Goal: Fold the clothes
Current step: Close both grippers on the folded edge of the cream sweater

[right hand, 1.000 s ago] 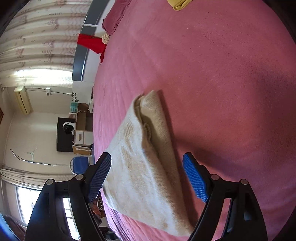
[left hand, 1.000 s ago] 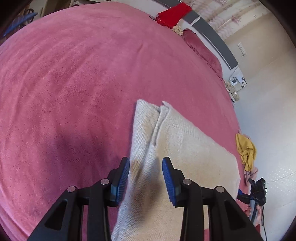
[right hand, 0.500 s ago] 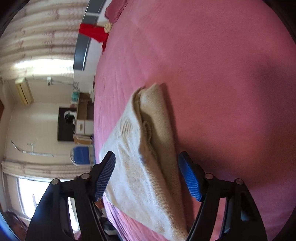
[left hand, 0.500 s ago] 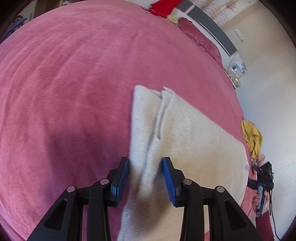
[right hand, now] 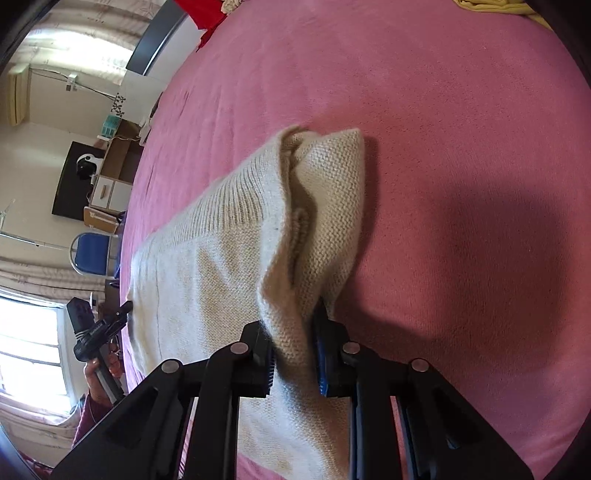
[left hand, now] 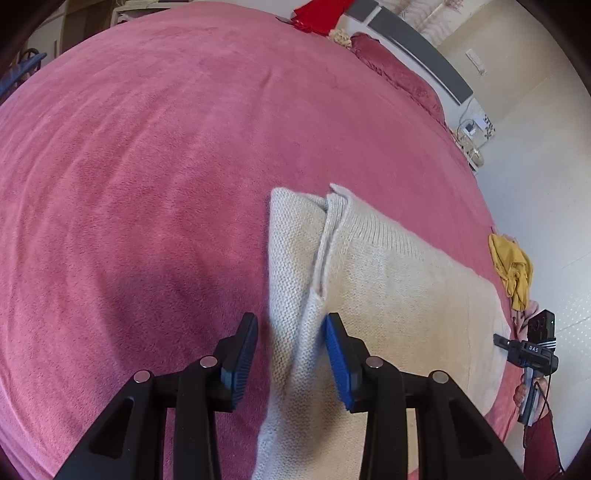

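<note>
A cream knit sweater (left hand: 373, 280) lies folded on a pink bedspread (left hand: 147, 166); it also shows in the right wrist view (right hand: 221, 266). My left gripper (left hand: 291, 358) straddles the sweater's near edge with its blue pads (left hand: 338, 365) apart; the cloth fold rises between them, touching the right pad only. My right gripper (right hand: 293, 362) is shut on the sweater's other folded end, which bunches up between the jaws.
A yellow garment (left hand: 511, 266) lies at the bed's right edge. A red cloth (left hand: 321, 14) and a pink pillow (left hand: 399, 77) sit by the headboard. The other gripper and hand show at the bed's edge (left hand: 532, 354). A blue chair (right hand: 92, 254) stands beside the bed.
My right gripper has closed on the sweater's folded end and lifted it a little. My left gripper has moved forward over the other end; its jaws stay apart.
</note>
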The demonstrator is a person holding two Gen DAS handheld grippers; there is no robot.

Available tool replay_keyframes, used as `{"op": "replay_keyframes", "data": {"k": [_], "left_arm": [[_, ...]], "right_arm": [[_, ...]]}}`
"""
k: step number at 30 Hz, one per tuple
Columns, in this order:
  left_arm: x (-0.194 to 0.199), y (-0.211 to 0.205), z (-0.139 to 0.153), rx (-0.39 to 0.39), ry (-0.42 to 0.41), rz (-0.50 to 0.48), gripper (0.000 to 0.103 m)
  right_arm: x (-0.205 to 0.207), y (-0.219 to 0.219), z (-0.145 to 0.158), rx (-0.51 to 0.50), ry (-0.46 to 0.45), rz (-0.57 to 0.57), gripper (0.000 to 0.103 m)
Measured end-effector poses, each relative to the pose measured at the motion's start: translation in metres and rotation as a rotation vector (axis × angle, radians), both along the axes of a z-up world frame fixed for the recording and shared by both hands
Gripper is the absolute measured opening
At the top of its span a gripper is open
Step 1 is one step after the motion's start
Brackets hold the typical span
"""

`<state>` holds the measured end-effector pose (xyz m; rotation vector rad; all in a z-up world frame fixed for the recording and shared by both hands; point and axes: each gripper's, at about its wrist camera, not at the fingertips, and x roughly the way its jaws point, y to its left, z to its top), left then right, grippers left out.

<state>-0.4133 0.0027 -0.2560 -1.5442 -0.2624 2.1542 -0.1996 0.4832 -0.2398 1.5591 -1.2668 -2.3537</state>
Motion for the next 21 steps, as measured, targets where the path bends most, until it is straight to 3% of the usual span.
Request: {"op": "replay_keyframes", "data": {"k": [4, 6, 7, 9, 10, 11, 13, 16, 21], "left_arm": [[-0.006, 0.006, 0.004, -0.025, -0.013, -0.020, 0.038], [-0.006, 0.012, 0.004, -0.027, -0.021, -0.041, 0.038], [-0.005, 0.015, 0.004, -0.024, -0.025, -0.047, 0.035], [-0.001, 0.020, 0.005, -0.021, -0.024, -0.044, 0.022], [0.001, 0.022, 0.006, -0.023, -0.022, -0.041, 0.016], [0.003, 0.025, 0.008, -0.025, -0.018, -0.034, 0.015], [0.005, 0.029, 0.012, -0.029, 0.000, -0.016, 0.012], [0.011, 0.034, 0.017, -0.027, 0.039, 0.002, 0.010], [0.029, 0.028, 0.037, 0.072, 0.095, 0.098, 0.010]], "right_arm": [[0.000, 0.000, -0.003, -0.028, 0.001, 0.008, 0.018], [-0.002, 0.000, -0.006, -0.068, 0.004, 0.013, 0.028], [-0.002, 0.000, -0.008, -0.094, 0.007, 0.012, 0.031], [-0.002, 0.000, -0.010, -0.119, 0.022, 0.024, 0.051], [-0.002, -0.002, -0.010, -0.117, 0.029, 0.036, 0.052], [-0.003, -0.006, -0.008, -0.084, 0.019, 0.052, 0.051], [-0.008, -0.012, -0.005, -0.011, -0.020, 0.052, 0.025], [-0.010, -0.020, 0.002, 0.056, -0.019, 0.055, 0.020], [-0.009, -0.027, 0.010, 0.079, 0.007, 0.029, 0.019]]}}
